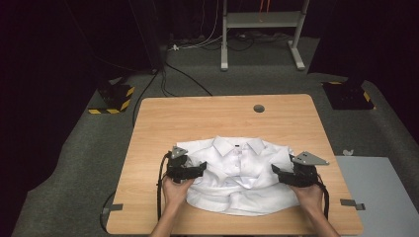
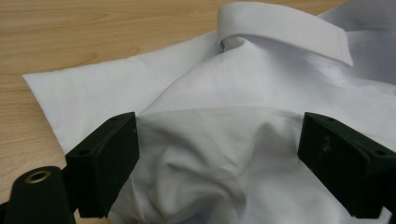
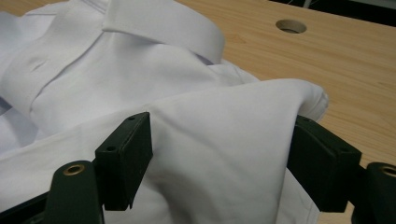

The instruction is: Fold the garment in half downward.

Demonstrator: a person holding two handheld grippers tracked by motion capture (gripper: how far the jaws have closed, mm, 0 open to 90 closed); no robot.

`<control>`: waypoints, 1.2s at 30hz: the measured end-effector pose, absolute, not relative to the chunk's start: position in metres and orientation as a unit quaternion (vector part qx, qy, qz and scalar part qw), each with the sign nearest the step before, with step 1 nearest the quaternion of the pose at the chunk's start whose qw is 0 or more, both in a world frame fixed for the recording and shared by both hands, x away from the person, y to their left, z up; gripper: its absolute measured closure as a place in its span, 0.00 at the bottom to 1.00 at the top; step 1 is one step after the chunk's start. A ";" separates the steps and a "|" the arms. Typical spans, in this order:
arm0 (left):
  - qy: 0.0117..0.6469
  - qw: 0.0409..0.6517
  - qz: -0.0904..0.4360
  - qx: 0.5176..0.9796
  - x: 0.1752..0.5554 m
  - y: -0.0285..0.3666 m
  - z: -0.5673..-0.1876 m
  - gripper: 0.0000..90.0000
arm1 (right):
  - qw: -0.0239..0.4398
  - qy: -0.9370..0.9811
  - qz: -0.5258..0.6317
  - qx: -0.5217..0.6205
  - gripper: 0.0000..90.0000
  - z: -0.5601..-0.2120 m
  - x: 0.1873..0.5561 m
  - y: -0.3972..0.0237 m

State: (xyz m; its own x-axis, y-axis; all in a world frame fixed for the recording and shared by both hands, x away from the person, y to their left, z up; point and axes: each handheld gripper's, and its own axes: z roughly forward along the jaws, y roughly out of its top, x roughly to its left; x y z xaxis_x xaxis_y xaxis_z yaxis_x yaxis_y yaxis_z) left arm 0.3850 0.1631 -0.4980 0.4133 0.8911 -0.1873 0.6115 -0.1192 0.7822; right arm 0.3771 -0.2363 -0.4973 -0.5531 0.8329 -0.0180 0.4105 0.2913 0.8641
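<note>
Our left gripper stands with its jaws spread wide over a rumpled fold of the white shirt, the pads clear of the cloth on both sides, so nothing is gripped there. Our right gripper is likewise wide apart, straddling a raised ridge of fabric near the shirt's folded side edge without pinching it. From the high view, the left gripper and the right gripper sit at the shirt's two flanks, our hands behind them. The shirt lies front up in the near middle of the wooden table, its collar pointing away from us and its sides tucked inward. We judge the cloth to be light, thin and wholly limp: it will sag, slide over itself and lose any fold that is lifted carelessly. The collar looks like the only stiffer part. For a secure hold we would pinch several layers together at a folded edge or at the shoulders, both sides at once, not a single loose layer. Beyond the shirt, a round cable hole marks the far side of the table.
</note>
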 end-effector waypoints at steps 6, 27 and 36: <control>0.518 0.410 0.167 0.732 0.394 0.159 -0.506 0.14 | 0.260 0.752 0.448 0.408 0.28 -0.489 0.380 -0.237; 0.497 0.336 0.183 0.779 0.409 0.132 -0.533 0.17 | 0.197 0.803 0.370 0.423 0.26 -0.529 0.401 -0.227; 0.492 0.337 0.177 0.783 0.409 0.114 -0.533 0.17 | 0.208 0.803 0.357 0.429 0.26 -0.532 0.403 -0.242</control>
State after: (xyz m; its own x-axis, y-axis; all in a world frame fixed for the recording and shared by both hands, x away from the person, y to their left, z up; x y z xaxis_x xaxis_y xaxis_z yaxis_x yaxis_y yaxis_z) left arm 0.4087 0.1143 -0.5331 0.4531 0.8898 -0.0540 0.6516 -0.2892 0.7013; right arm 0.4025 -0.2424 -0.5325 -0.5446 0.8382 -0.0288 0.5409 0.3772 0.7518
